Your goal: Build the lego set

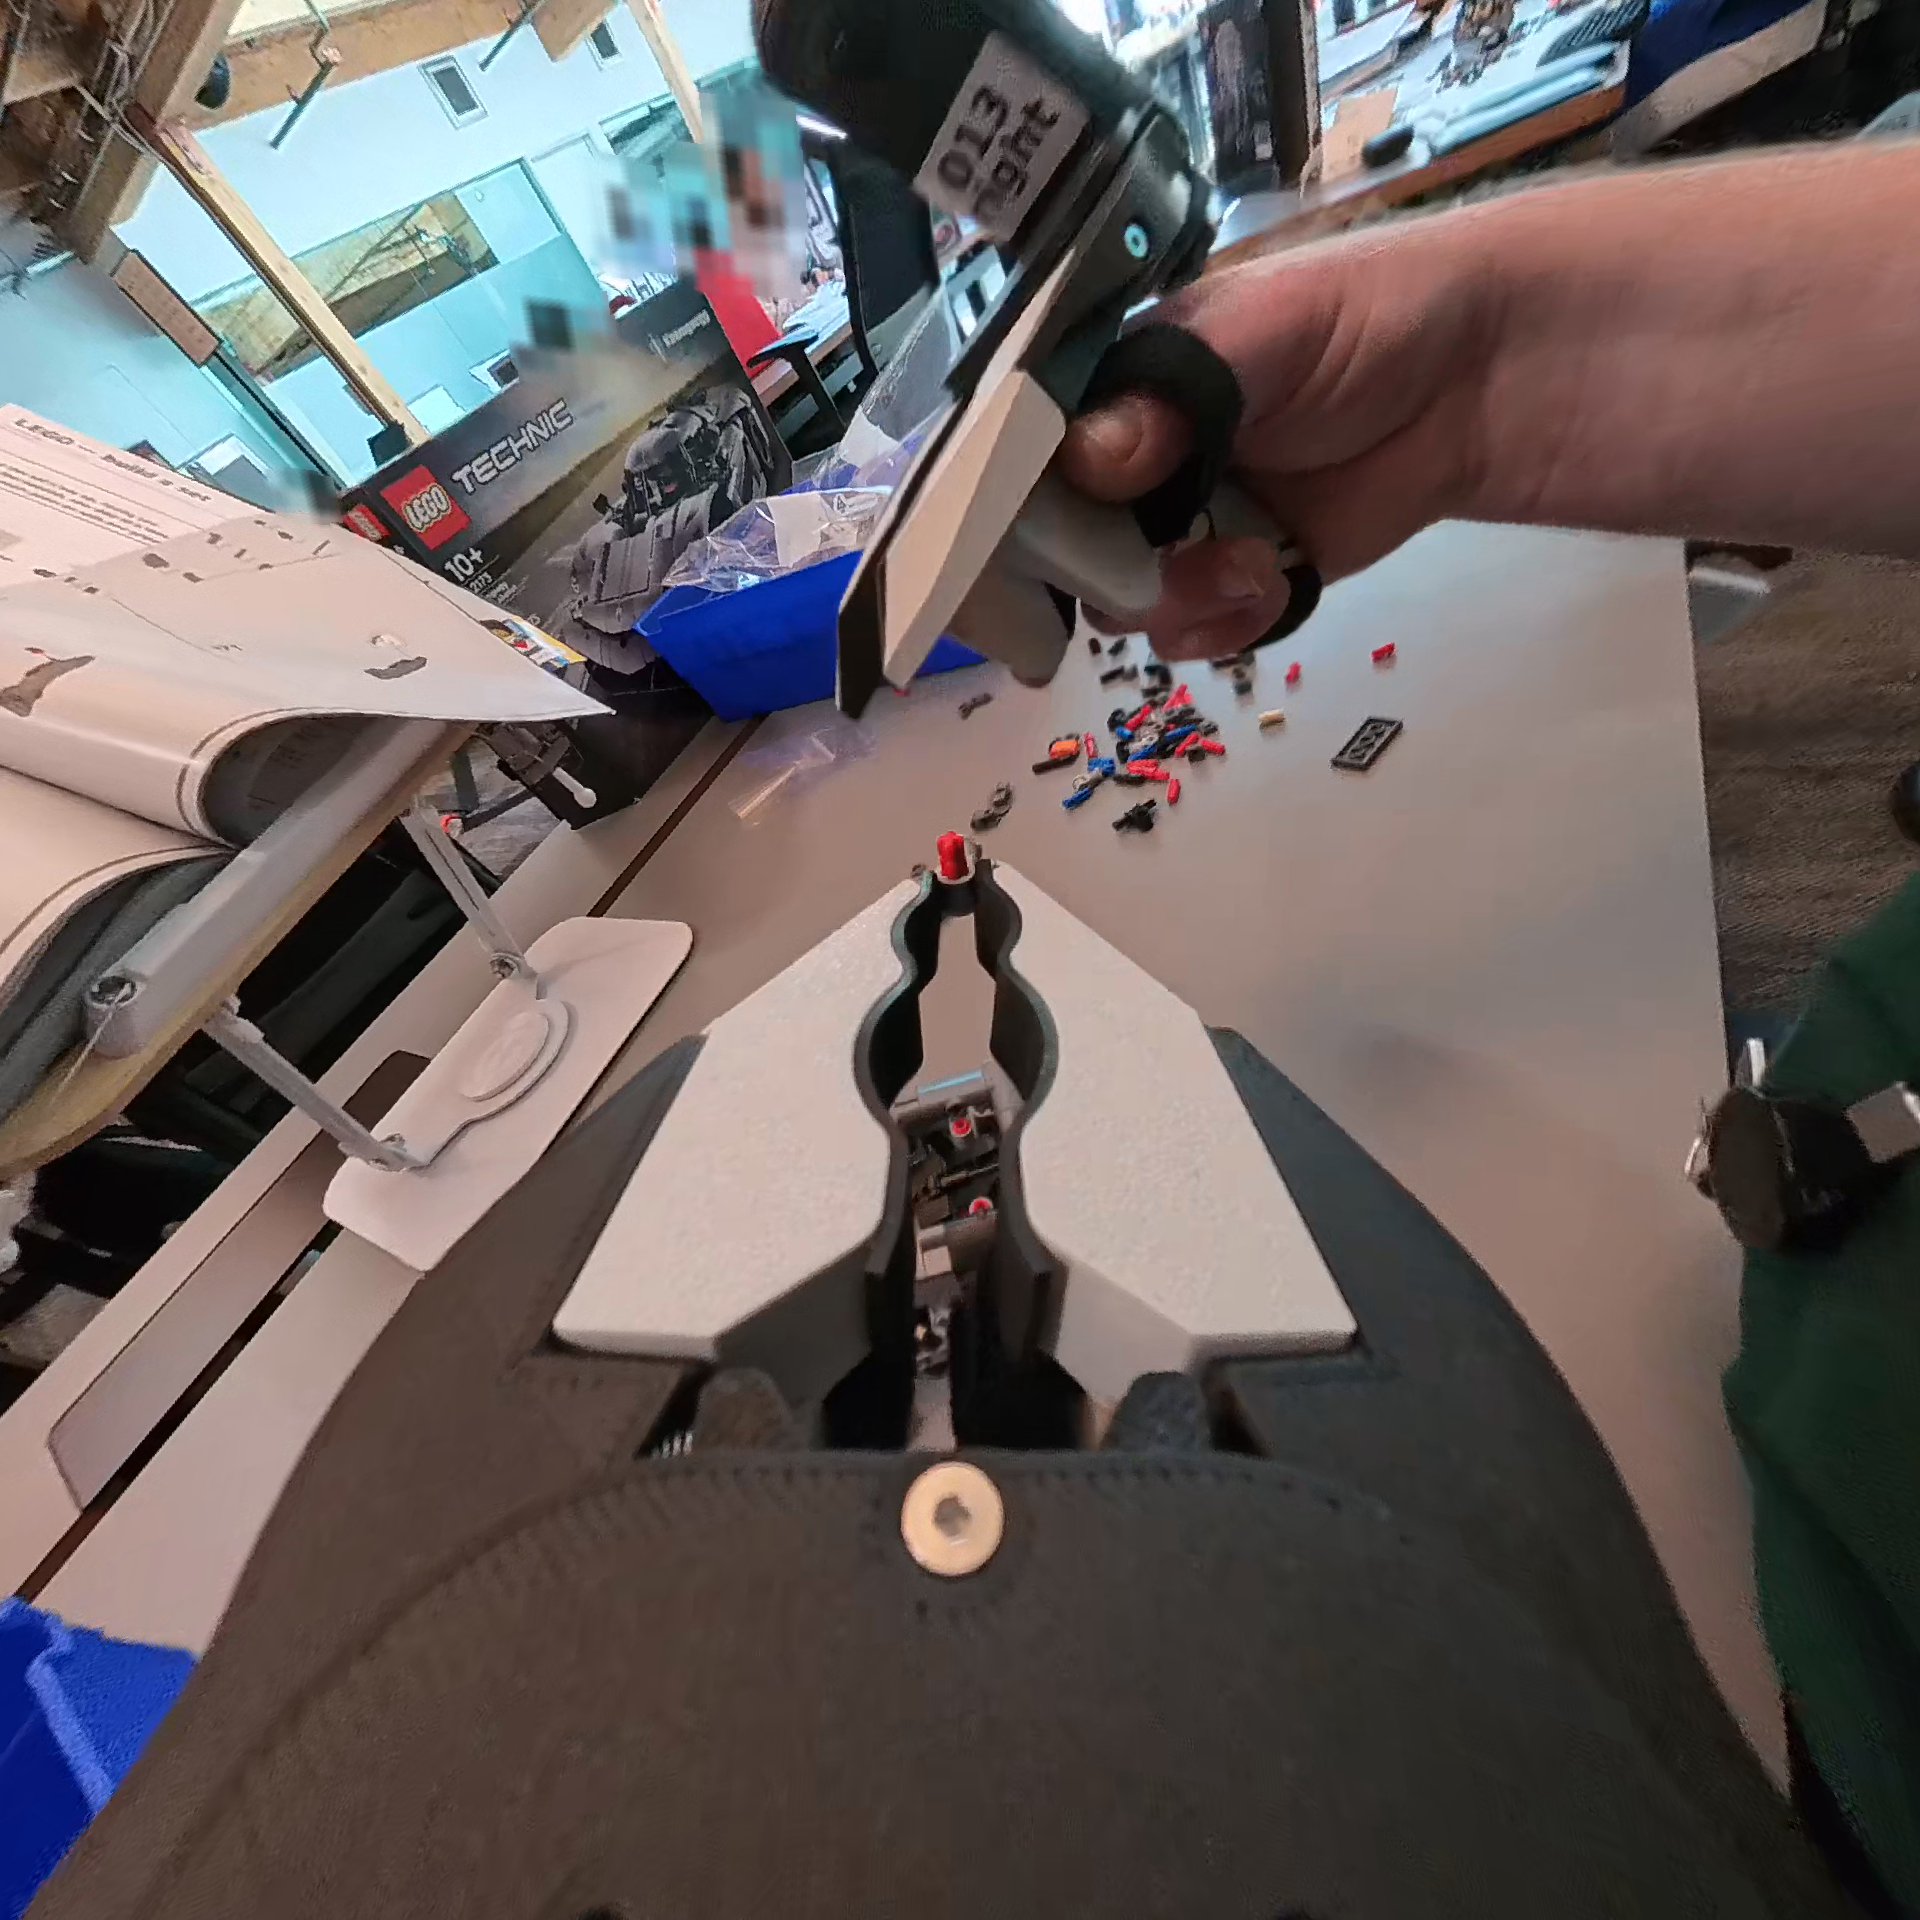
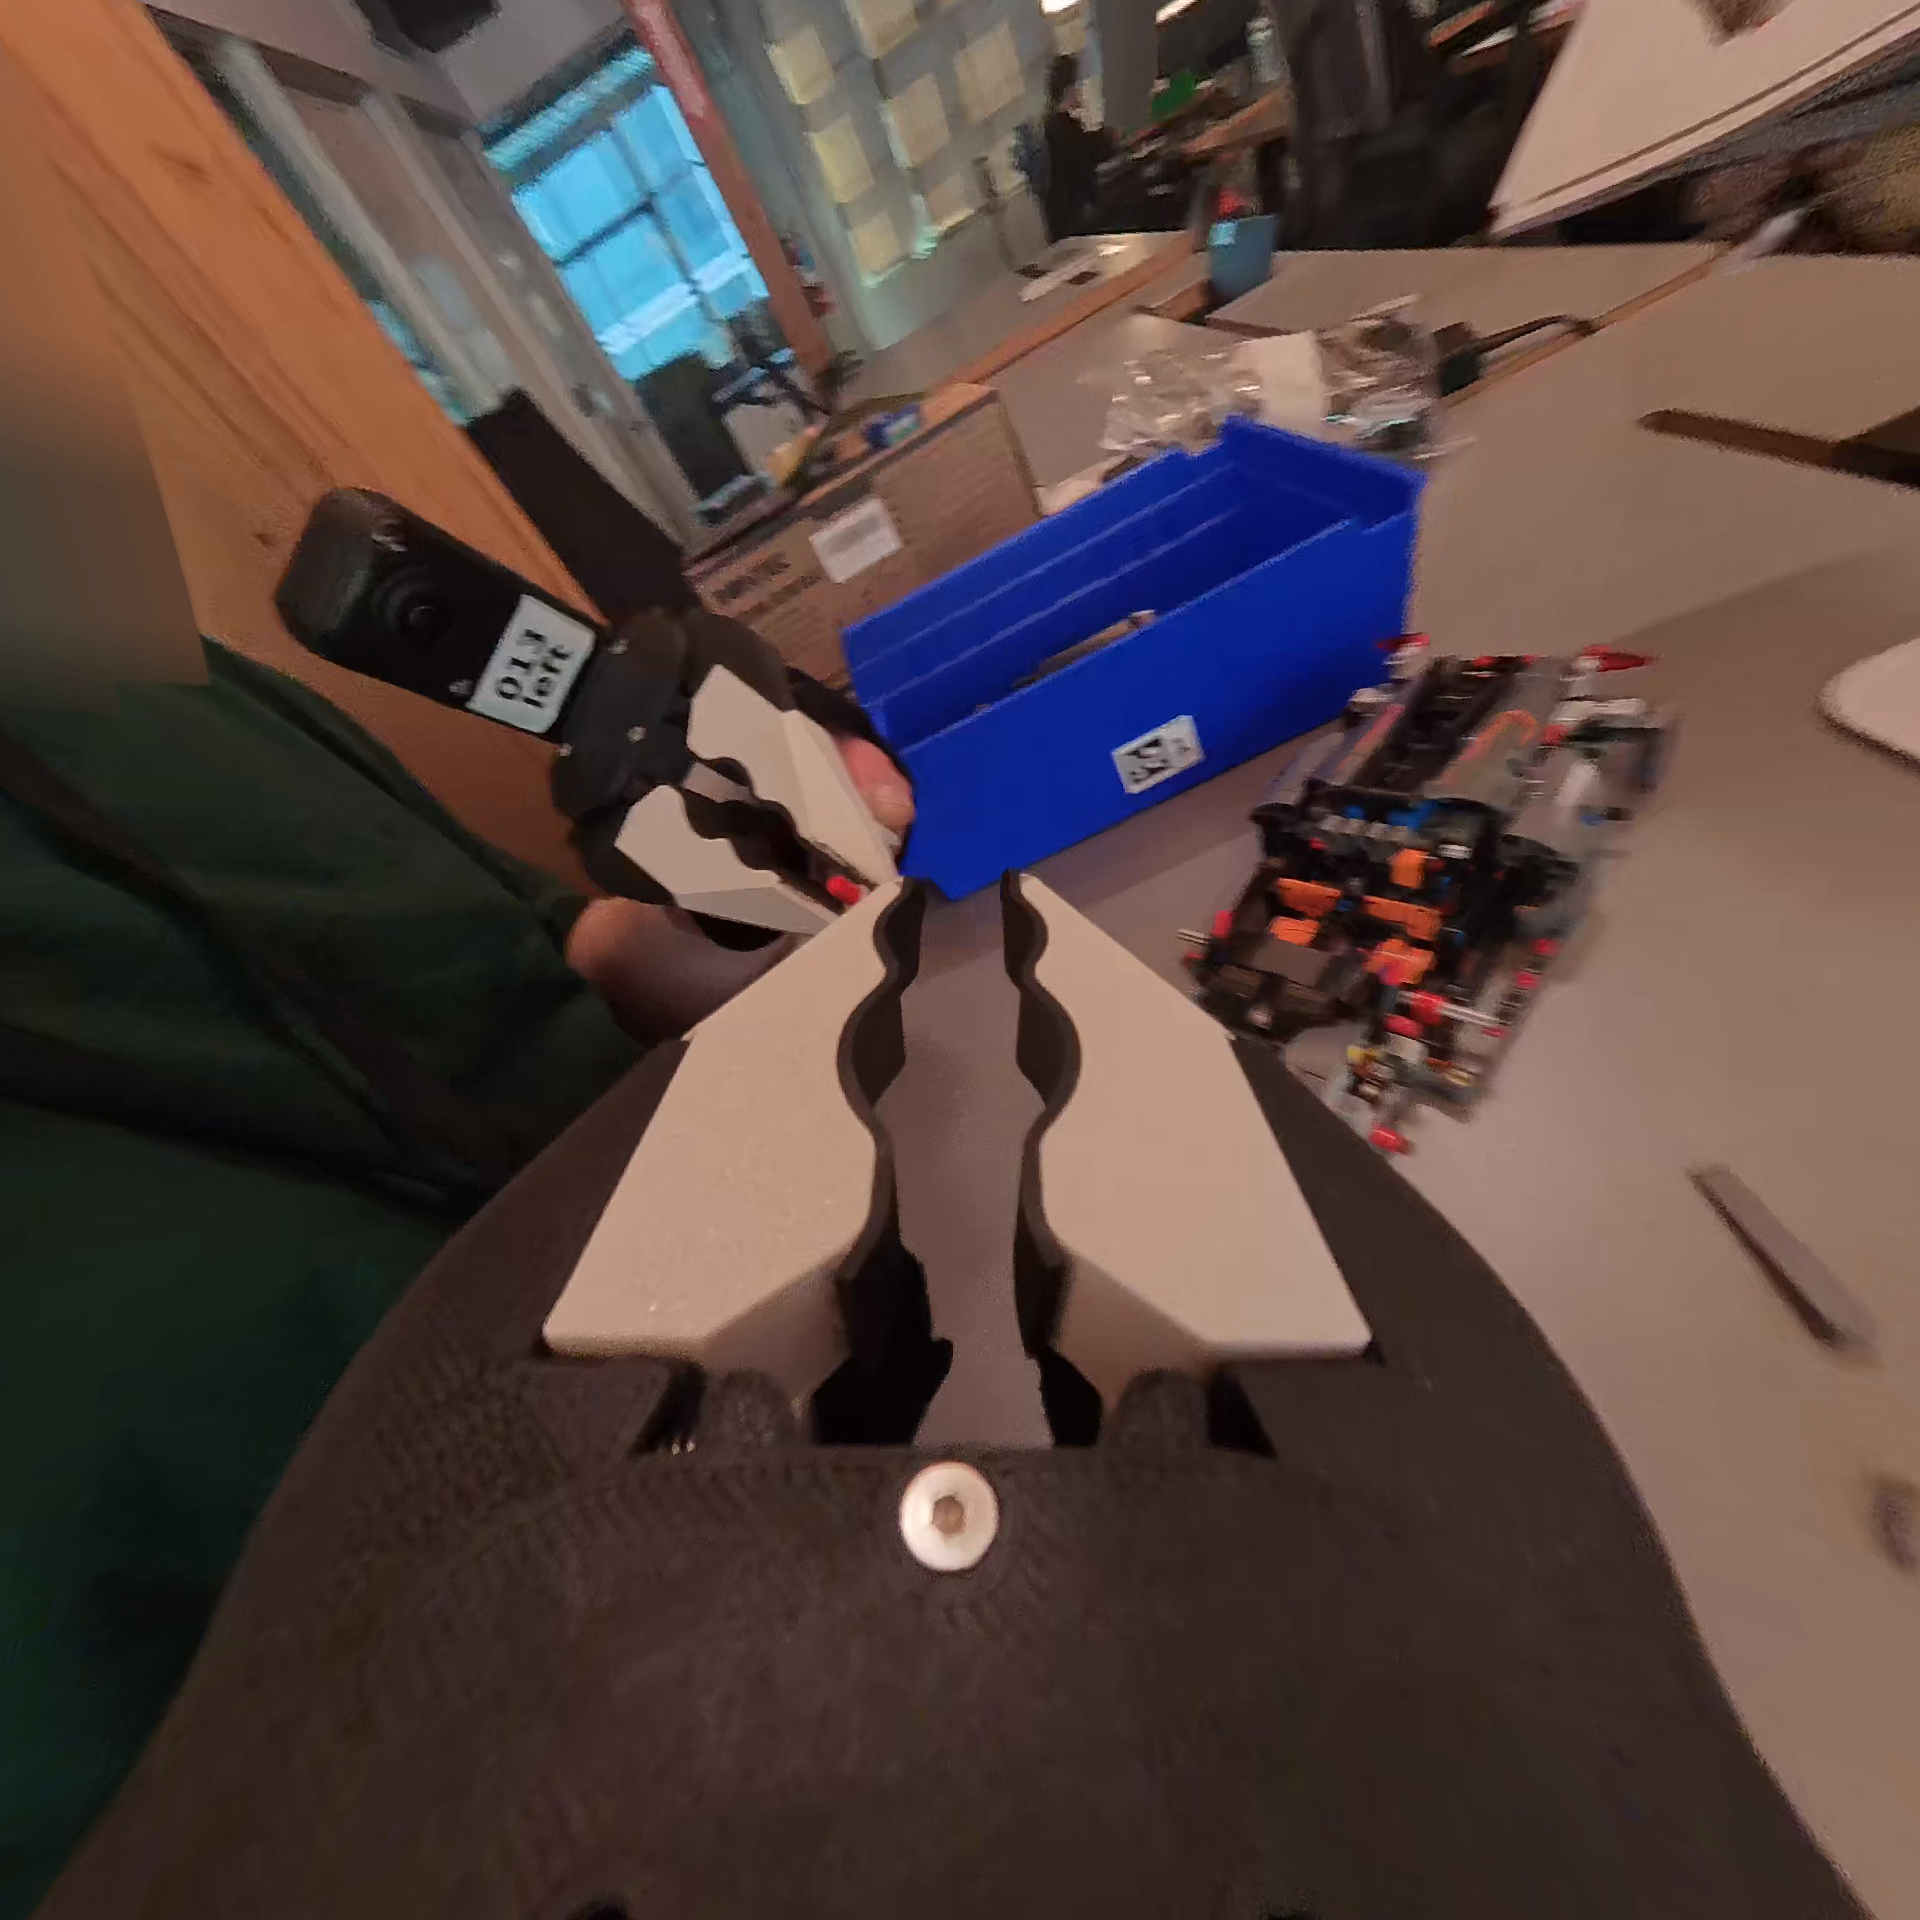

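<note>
**One red pin pinched at the left tips, the model lying off to the right**

One small red pin [image 1: 948, 858] stood clamped in the very tips of the left gripper [image 1: 951, 883], its long axis pointing forward along the fingers and its free end sticking out past them. The right gripper [image 2: 958, 894] held nothing; its jaws stood a little apart, with bare table showing through the gap. In the right wrist view the half-built model [image 2: 1423, 883] lay flat on the table [image 2: 1558, 1455], to the right of that gripper's line and just beside the blue bin [image 2: 1039, 769]. The left gripper's tips nearly met the right's, on their left side. So the empty right gripper was the nearer to the model, while the pin sat on the far side from it. Seating the pin probably meant swinging the left tips across towards the model, pin end first. Loose spare pins [image 1: 1153, 743] lay scattered on the table under the right gripper.
</note>
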A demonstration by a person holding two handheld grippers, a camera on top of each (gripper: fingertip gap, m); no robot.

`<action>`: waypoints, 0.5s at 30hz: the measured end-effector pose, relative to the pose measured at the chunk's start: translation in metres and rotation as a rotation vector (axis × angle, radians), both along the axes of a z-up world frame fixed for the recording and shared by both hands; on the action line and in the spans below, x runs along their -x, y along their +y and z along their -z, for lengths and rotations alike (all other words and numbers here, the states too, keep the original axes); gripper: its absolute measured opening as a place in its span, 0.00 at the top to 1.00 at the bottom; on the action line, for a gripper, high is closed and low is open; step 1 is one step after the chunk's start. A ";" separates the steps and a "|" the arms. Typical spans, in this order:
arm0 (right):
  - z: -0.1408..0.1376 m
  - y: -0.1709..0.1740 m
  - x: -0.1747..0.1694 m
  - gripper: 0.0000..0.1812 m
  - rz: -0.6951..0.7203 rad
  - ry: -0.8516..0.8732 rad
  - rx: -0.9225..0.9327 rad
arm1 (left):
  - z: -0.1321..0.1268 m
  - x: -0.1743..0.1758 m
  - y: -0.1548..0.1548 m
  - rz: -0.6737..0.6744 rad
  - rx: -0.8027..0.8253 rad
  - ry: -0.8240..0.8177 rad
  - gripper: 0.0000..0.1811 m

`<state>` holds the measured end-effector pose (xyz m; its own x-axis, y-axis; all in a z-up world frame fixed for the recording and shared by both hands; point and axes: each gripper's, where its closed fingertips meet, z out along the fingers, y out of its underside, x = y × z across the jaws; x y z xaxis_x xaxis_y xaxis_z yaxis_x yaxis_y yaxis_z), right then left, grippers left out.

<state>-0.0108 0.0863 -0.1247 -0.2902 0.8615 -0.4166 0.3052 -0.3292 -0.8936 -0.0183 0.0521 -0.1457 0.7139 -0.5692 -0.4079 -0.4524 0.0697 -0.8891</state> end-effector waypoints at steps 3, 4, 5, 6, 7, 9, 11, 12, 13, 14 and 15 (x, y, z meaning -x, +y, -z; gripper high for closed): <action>-0.009 0.034 -0.029 0.92 0.218 -0.065 -0.162 | -0.002 -0.009 0.003 0.033 0.006 -0.040 0.98; -0.015 0.047 -0.043 0.92 0.303 -0.085 -0.207 | -0.002 -0.013 0.005 0.047 0.006 -0.048 0.98; -0.022 0.060 -0.060 0.92 0.389 -0.110 -0.256 | -0.001 -0.017 0.006 0.063 0.007 -0.051 0.98; -0.027 0.070 -0.078 0.92 0.465 -0.146 -0.310 | -0.001 -0.021 0.007 0.078 0.007 -0.053 0.98; -0.031 0.082 -0.099 0.92 0.548 -0.200 -0.373 | -0.001 -0.025 0.008 0.093 0.007 -0.056 0.98; -0.036 0.106 -0.143 0.93 0.719 -0.335 -0.504 | 0.000 -0.033 0.011 0.123 0.009 -0.061 0.98; -0.040 0.113 -0.175 0.94 0.793 -0.426 -0.563 | 0.001 -0.039 0.014 0.143 0.009 -0.061 0.98; -0.042 0.115 -0.186 0.94 0.821 -0.454 -0.576 | 0.001 -0.041 0.016 0.151 0.011 -0.061 0.98; -0.041 0.117 -0.194 0.95 0.837 -0.485 -0.586 | 0.002 -0.043 0.018 0.159 0.013 -0.062 0.98; -0.036 0.117 -0.199 0.95 0.834 -0.524 -0.588 | 0.003 -0.045 0.020 0.166 0.015 -0.062 0.98; -0.028 0.117 -0.201 0.95 0.824 -0.561 -0.586 | 0.004 -0.047 0.021 0.171 0.015 -0.062 0.98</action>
<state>0.1900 0.2035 -0.0968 0.5489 0.8072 0.2170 0.5930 -0.1930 -0.7817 0.0283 0.0732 -0.1501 0.6301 -0.6899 -0.3562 -0.3790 0.1271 -0.9166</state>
